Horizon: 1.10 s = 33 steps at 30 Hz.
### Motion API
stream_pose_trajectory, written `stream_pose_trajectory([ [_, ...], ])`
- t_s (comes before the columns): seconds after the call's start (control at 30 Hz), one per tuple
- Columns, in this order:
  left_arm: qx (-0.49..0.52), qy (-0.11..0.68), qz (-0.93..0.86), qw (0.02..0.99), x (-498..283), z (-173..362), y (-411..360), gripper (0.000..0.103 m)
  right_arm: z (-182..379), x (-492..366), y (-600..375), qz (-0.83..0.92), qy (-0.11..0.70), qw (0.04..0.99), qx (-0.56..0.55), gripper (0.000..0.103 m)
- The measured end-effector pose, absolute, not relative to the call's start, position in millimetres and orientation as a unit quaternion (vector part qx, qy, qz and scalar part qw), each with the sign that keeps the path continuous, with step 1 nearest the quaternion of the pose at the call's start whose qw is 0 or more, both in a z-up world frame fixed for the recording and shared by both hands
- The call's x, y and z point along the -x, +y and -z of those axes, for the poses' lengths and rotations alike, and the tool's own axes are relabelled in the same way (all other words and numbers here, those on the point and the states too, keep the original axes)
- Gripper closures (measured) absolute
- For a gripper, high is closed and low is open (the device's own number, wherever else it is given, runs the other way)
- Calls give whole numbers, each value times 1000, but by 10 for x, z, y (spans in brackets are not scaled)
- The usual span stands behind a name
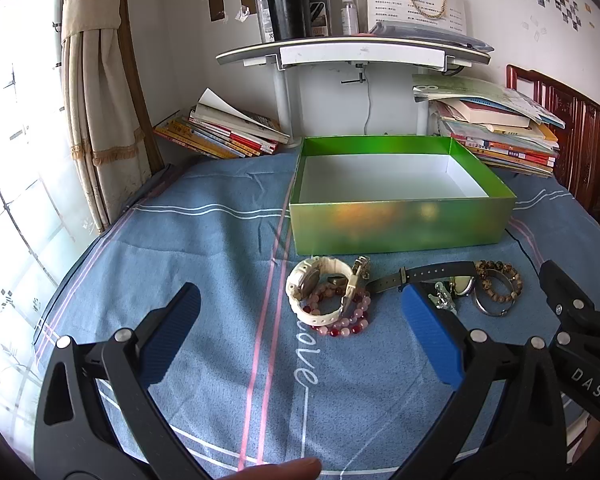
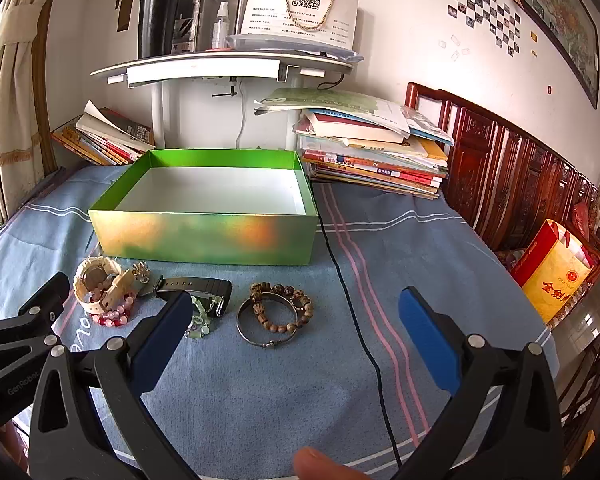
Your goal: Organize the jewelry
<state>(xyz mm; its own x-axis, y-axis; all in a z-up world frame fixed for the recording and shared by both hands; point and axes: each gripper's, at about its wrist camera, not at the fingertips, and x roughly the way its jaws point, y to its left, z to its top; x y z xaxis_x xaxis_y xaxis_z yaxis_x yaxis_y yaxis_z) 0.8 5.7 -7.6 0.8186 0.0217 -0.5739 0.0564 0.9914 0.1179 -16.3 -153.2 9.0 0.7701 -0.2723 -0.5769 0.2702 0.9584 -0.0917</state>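
Note:
An open green box (image 1: 400, 224) (image 2: 204, 240) with a white, empty inside stands on the blue cloth. In front of it lie a cream watch (image 1: 320, 288) (image 2: 96, 284), a pink bead bracelet (image 1: 348, 326) (image 2: 114, 316), a black watch (image 1: 432, 272) (image 2: 198, 286), a brown bead bracelet (image 1: 500, 280) (image 2: 284, 308) and a silver bangle (image 1: 494, 308) (image 2: 264, 338). My left gripper (image 1: 300, 312) is open and empty, just short of the cream watch. My right gripper (image 2: 296, 312) is open and empty, just short of the bangle.
Stacks of books (image 1: 500, 128) (image 2: 104, 136) flank a white shelf stand (image 1: 352, 54) behind the box. A black cable (image 2: 360, 320) runs across the cloth. A carved wooden bench (image 2: 520, 184) and a yellow-red bag (image 2: 552, 272) are at the right. A curtain (image 1: 96, 100) hangs at the left.

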Motion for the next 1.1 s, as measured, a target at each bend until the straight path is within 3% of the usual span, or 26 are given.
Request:
stream_pose_trajectory([
  [1.1,-66,305,4,950,-15,96,58,4,-84,161,-1535,143,310,940,1,2],
])
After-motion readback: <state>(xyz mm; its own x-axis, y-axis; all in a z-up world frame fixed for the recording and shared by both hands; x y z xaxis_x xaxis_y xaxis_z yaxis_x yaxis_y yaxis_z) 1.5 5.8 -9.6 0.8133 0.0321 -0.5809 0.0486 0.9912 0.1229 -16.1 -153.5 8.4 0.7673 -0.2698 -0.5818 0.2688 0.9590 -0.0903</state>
